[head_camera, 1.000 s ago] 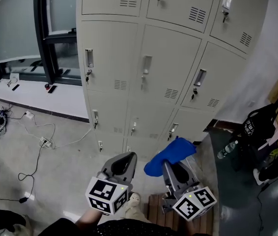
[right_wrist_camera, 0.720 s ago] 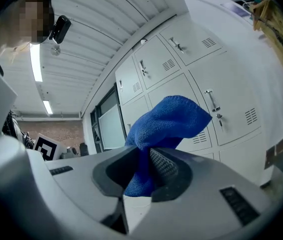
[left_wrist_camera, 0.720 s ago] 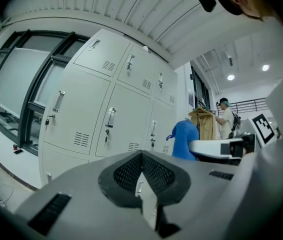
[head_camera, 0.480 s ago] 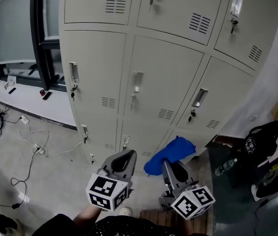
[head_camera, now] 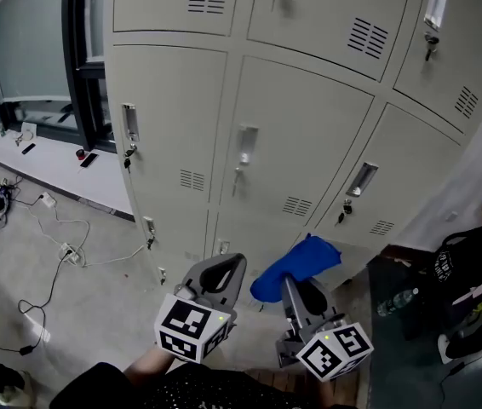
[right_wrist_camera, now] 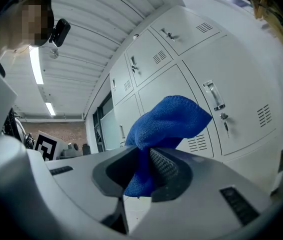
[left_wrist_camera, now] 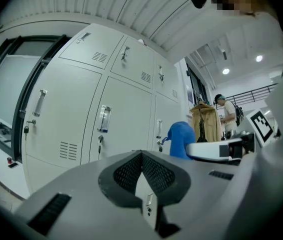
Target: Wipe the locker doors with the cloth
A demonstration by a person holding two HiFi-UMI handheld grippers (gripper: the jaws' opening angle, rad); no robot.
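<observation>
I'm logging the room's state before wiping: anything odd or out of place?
Nothing damaged: the locker doors look shut and unmarked. Only loose cables sprawl over the floor left of them. The cloth is clamped in the right gripper.

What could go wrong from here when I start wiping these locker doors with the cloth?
1. The right gripper pinches the blue cloth near one end and the rest flops loose, so pressing it on a door might pull it free.
2. Keys hang below the door handles; the loose cloth could snag on them.
3. Cables lie on the floor at the left; stepping that way risks a trip.
</observation>
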